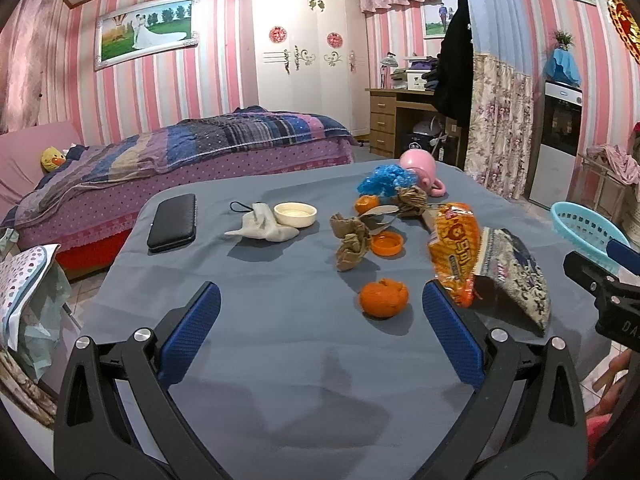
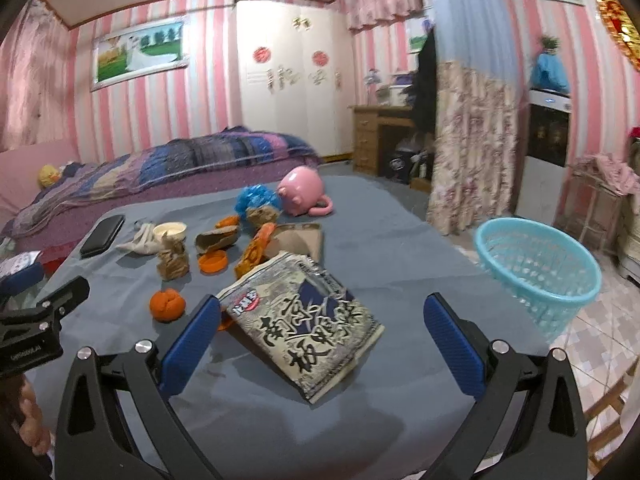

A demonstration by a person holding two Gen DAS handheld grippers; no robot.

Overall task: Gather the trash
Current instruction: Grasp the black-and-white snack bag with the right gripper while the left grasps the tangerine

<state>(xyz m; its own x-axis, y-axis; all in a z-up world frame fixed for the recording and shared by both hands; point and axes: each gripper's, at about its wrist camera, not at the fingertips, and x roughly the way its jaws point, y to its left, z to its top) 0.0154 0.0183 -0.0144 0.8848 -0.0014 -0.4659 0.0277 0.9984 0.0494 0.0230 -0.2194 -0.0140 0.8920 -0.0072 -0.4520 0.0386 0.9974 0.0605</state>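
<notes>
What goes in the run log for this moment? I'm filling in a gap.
phase: approach | left gripper: open, empty | right gripper: open, over grey snack bag | basket: beside table | trash collected: none visible

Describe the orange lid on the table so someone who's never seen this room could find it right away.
Start at the table with the gray cloth and go to the cluttered middle. The orange lid lies there open side up, right beside a crumpled brown paper wad. Unlike the round peeled mandarin nearer the front edge, it is a flat, shallow plastic disc with a raised rim.
</notes>
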